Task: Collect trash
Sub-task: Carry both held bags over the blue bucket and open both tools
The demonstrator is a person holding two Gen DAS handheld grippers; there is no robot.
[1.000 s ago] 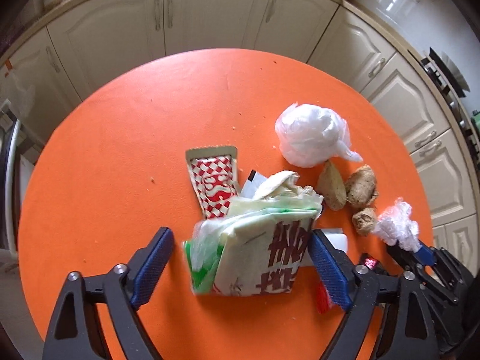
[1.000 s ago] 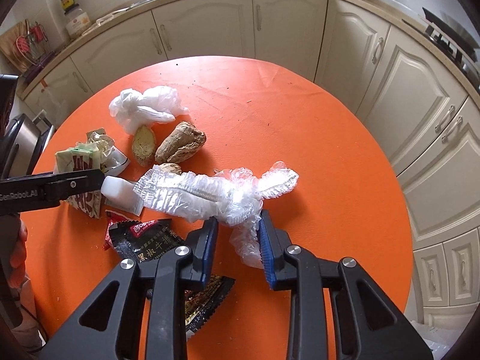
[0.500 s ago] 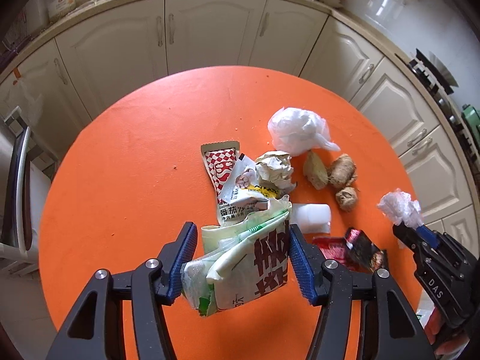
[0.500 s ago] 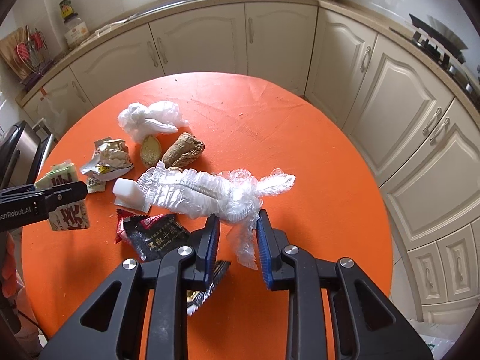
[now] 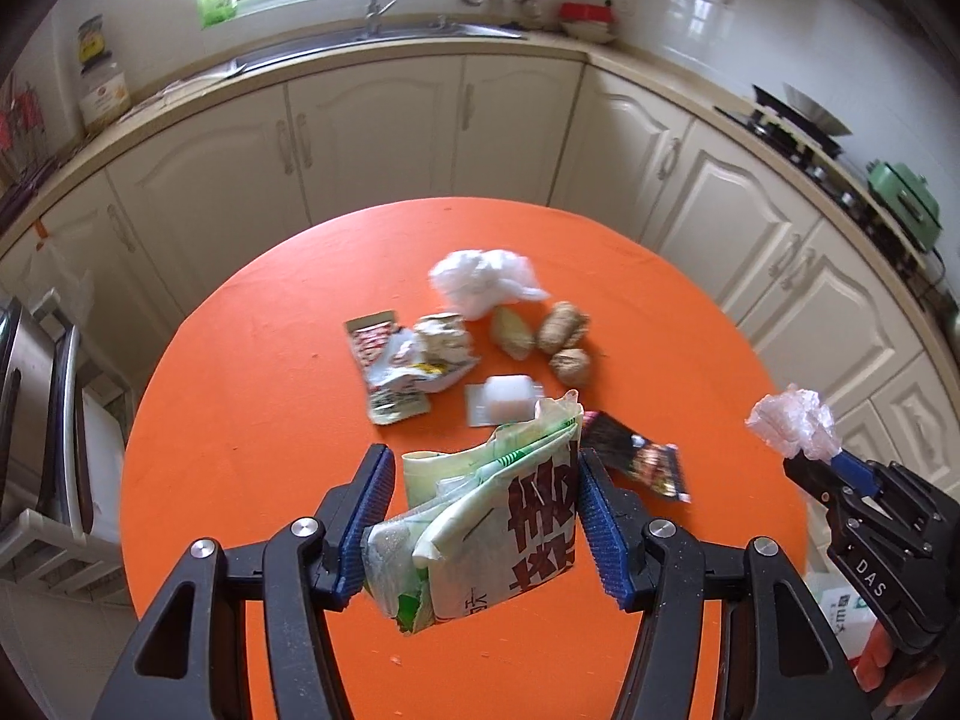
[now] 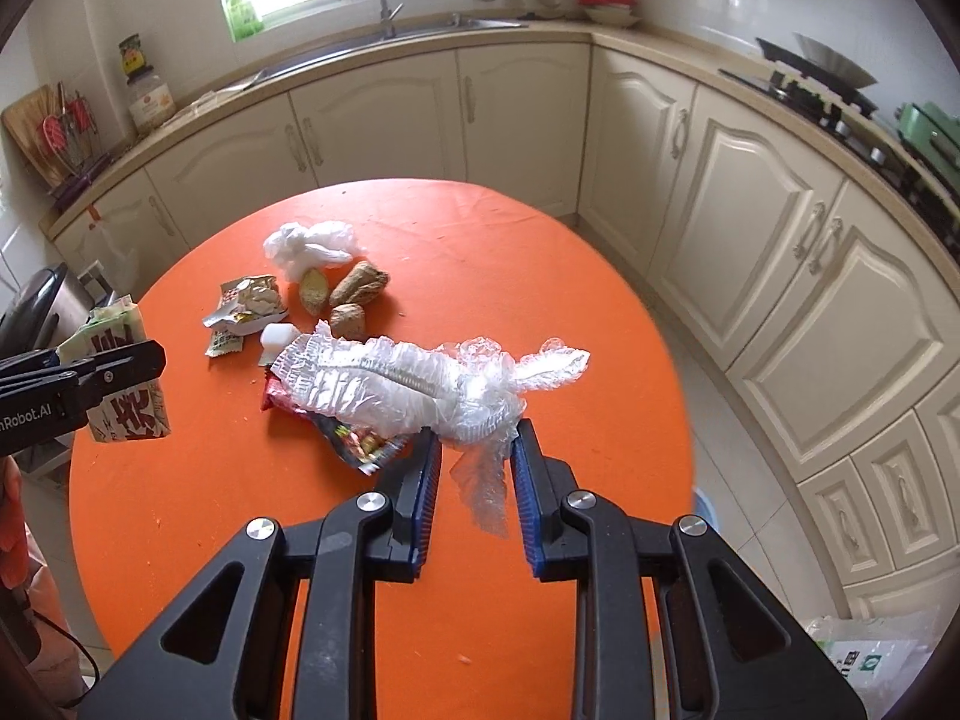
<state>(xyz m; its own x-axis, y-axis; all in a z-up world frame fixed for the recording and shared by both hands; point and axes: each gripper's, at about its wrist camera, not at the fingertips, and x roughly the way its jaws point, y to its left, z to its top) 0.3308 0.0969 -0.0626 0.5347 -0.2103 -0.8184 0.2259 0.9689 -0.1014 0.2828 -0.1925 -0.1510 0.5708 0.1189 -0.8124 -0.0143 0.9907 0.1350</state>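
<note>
Right gripper (image 6: 474,456) clamps a crinkled clear plastic cover (image 6: 420,384) above the orange round table (image 6: 540,276). At far left, left gripper (image 6: 90,384) holds a printed white packet (image 6: 129,420). Wrappers, white bag (image 6: 309,246), brown lumps (image 6: 354,294) lie on the table.

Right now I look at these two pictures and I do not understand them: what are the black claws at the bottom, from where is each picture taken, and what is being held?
The black claws are hand-held grippers; a person carries one in each hand, and each bears a camera looking along its fingers. One picture comes from the left gripper, which clamps a crumpled green-and-white bag. The other comes from the right gripper, closed on clear crinkly plastic. Both items hang above the round orange table. On the table lie a white plastic wad, snack wrappers, a white block, a dark packet and three brown lumps.
</note>
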